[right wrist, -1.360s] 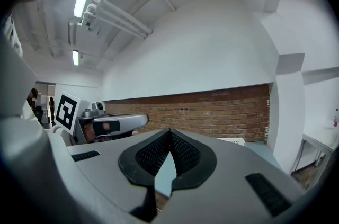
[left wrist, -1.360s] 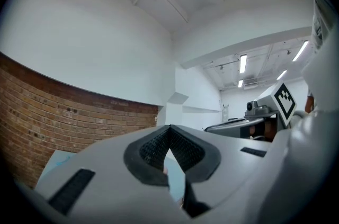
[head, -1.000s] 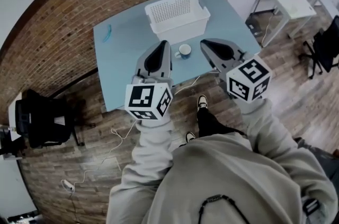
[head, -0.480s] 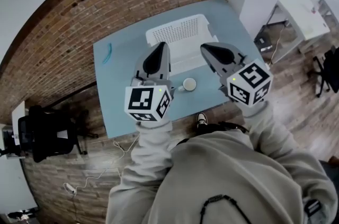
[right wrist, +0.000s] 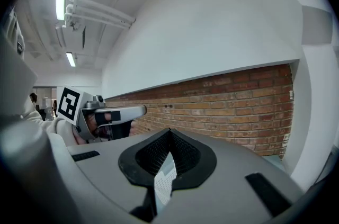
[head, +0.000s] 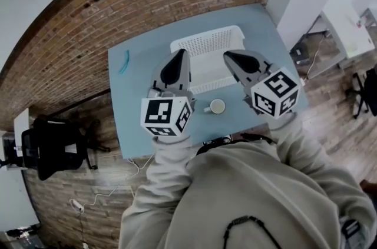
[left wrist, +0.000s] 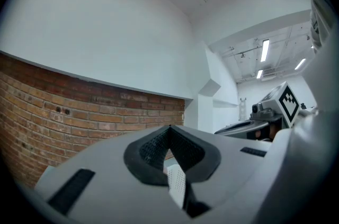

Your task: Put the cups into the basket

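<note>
My left tongs [head: 181,53]: closed, empty.
My right tongs [head: 227,55]: closed, empty.
Cup [head: 217,106]: on desk [head: 132,95], near white basket [head: 206,42].

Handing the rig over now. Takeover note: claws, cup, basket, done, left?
Left claw: shut, empty.
Right claw: shut, empty.
Cup: upright on the blue table, near its front edge, between the two claws.
Basket: behind the cup; no cup seen in it, part hidden by the claws.
Done: nothing yet.
Left: grasp the cup, set it in the basket.
</note>
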`<action>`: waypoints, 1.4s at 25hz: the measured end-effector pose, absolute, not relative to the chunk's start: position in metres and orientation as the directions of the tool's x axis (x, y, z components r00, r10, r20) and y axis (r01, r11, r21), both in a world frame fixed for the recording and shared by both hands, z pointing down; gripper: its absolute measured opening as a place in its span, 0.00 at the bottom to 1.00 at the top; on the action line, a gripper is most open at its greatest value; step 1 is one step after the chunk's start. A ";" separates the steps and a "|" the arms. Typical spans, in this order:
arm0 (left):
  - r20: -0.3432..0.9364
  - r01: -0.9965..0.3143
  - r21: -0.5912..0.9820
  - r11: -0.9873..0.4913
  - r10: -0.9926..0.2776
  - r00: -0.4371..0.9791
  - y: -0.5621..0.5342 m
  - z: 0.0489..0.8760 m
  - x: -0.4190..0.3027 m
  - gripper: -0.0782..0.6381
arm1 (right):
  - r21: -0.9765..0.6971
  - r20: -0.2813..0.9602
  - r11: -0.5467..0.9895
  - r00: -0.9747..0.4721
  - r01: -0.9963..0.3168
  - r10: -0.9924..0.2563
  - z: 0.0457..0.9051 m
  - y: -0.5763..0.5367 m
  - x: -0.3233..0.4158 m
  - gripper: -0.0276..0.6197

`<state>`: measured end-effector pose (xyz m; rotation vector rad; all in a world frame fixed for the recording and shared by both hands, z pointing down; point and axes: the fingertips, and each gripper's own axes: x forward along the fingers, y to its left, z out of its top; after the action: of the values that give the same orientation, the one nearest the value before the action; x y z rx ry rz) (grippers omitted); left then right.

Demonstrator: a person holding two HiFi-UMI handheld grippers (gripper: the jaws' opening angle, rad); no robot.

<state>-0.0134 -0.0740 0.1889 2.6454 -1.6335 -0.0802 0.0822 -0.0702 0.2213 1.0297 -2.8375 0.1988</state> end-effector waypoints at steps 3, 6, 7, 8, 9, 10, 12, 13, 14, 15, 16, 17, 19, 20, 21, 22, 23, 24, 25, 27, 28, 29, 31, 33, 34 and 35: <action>-0.024 -0.882 0.050 -0.468 -0.884 0.468 -0.085 0.184 -0.006 0.11 | -0.061 0.146 0.763 -0.762 -0.643 -0.631 0.213 -0.081 0.078 0.05; -0.013 -0.873 0.055 -0.484 -0.875 0.484 -0.091 0.190 -0.004 0.11 | -0.068 0.153 0.758 -0.757 -0.649 -0.635 0.214 -0.093 0.074 0.05; -0.010 -0.873 0.062 -0.484 -0.875 0.485 -0.093 0.192 -0.006 0.11 | -0.069 0.158 0.759 -0.759 -0.647 -0.632 0.216 -0.095 0.072 0.05; -0.008 -0.874 0.071 -0.481 -0.876 0.482 -0.096 0.195 -0.010 0.11 | -0.070 0.164 0.761 -0.760 -0.645 -0.629 0.218 -0.098 0.069 0.05; -0.006 -0.876 0.082 -0.476 -0.879 0.477 -0.099 0.197 -0.015 0.11 | -0.072 0.172 0.762 -0.761 -0.643 -0.626 0.221 -0.100 0.067 0.05; -0.002 -0.878 0.092 -0.469 -0.882 0.471 -0.101 0.200 -0.019 0.11 | -0.076 0.179 0.762 -0.760 -0.643 -0.624 0.225 -0.102 0.066 0.05; 0.014 -0.881 0.106 -0.461 -0.885 0.465 -0.106 0.208 -0.023 0.11 | -0.087 0.192 0.756 -0.755 -0.649 -0.627 0.233 -0.105 0.067 0.05; 0.023 -0.881 0.110 -0.459 -0.885 0.464 -0.107 0.212 -0.024 0.11 | -0.089 0.197 0.753 -0.752 -0.652 -0.629 0.236 -0.107 0.067 0.05; 0.031 -0.882 0.115 -0.458 -0.886 0.464 -0.109 0.216 -0.025 0.11 | -0.089 0.202 0.751 -0.750 -0.654 -0.630 0.238 -0.109 0.067 0.05; 0.038 -0.881 0.120 -0.457 -0.885 0.464 -0.110 0.219 -0.025 0.11 | -0.088 0.206 0.752 -0.750 -0.654 -0.628 0.240 -0.110 0.066 0.05; 0.044 -0.880 0.126 -0.457 -0.884 0.466 -0.110 0.223 -0.026 0.11 | -0.088 0.212 0.754 -0.752 -0.651 -0.625 0.242 -0.111 0.065 0.05; 0.049 -0.879 0.129 -0.459 -0.883 0.468 -0.111 0.227 -0.025 0.11 | -0.089 0.217 0.756 -0.754 -0.648 -0.620 0.245 -0.111 0.064 0.05; 0.056 -0.876 0.134 -0.463 -0.879 0.473 -0.112 0.232 -0.023 0.11 | -0.090 0.231 0.760 -0.756 -0.643 -0.612 0.251 -0.111 0.062 0.05; 0.059 -0.875 0.136 -0.465 -0.878 0.476 -0.112 0.235 -0.022 0.11 | -0.090 0.239 0.761 -0.756 -0.642 -0.610 0.255 -0.111 0.061 0.05; 0.064 -0.874 0.140 -0.466 -0.876 0.478 -0.112 0.238 -0.022 0.11 | -0.093 0.247 0.761 -0.755 -0.642 -0.607 0.260 -0.111 0.060 0.05; 0.071 -0.873 0.145 -0.466 -0.875 0.479 -0.112 0.243 -0.022 0.11 | -0.097 0.255 0.761 -0.755 -0.642 -0.604 0.265 -0.110 0.058 0.05; 0.080 -0.872 0.151 -0.466 -0.873 0.481 -0.111 0.248 -0.022 0.11 | -0.103 0.264 0.760 -0.755 -0.641 -0.601 0.270 -0.110 0.057 0.05; 0.090 -0.871 0.157 -0.465 -0.872 0.482 -0.111 0.255 -0.022 0.11 | -0.110 0.274 0.760 -0.754 -0.641 -0.597 0.276 -0.109 0.055 0.05; 0.101 -0.871 0.164 -0.464 -0.870 0.483 -0.110 0.262 -0.022 0.11 | -0.117 0.284 0.758 -0.753 -0.641 -0.593 0.282 -0.109 0.054 0.05; 0.126 -0.871 0.174 -0.459 -0.867 0.482 -0.110 0.278 -0.022 0.11 | -0.129 0.303 0.754 -0.749 -0.645 -0.589 0.293 -0.109 0.052 0.05; 0.139 -0.872 0.179 -0.457 -0.865 0.482 -0.110 0.287 -0.023 0.11 | -0.132 0.312 0.751 -0.746 -0.647 -0.588 0.300 -0.110 0.051 0.05; 0.151 -0.872 0.185 -0.453 -0.864 0.481 -0.110 0.296 -0.023 0.11 | -0.134 0.322 0.750 -0.744 -0.648 -0.585 0.307 -0.109 0.051 0.05; 0.173 -0.873 0.200 -0.446 -0.861 0.479 -0.107 0.313 -0.025 0.11 | -0.142 0.344 0.748 -0.741 -0.648 -0.577 0.321 -0.106 0.050 0.05; 0.193 -0.873 0.212 -0.439 -0.857 0.478 -0.102 0.327 -0.026 0.11 | -0.156 0.367 0.745 -0.738 -0.648 -0.566 0.334 -0.100 0.051 0.05; 0.204 -0.873 0.213 -0.438 -0.854 0.478 -0.099 0.333 -0.025 0.11 | -0.161 0.379 0.745 -0.738 -0.647 -0.559 0.339 -0.097 0.051 0.05; 0.214 -0.873 0.212 -0.439 -0.851 0.480 -0.097 0.339 -0.023 0.11 | -0.165 0.389 0.747 -0.738 -0.644 -0.551 0.344 -0.094 0.052 0.05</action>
<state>-0.0229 -0.0966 0.3389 2.4374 -1.4629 0.1082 0.0516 -0.0938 0.3439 0.9276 -2.6310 0.4167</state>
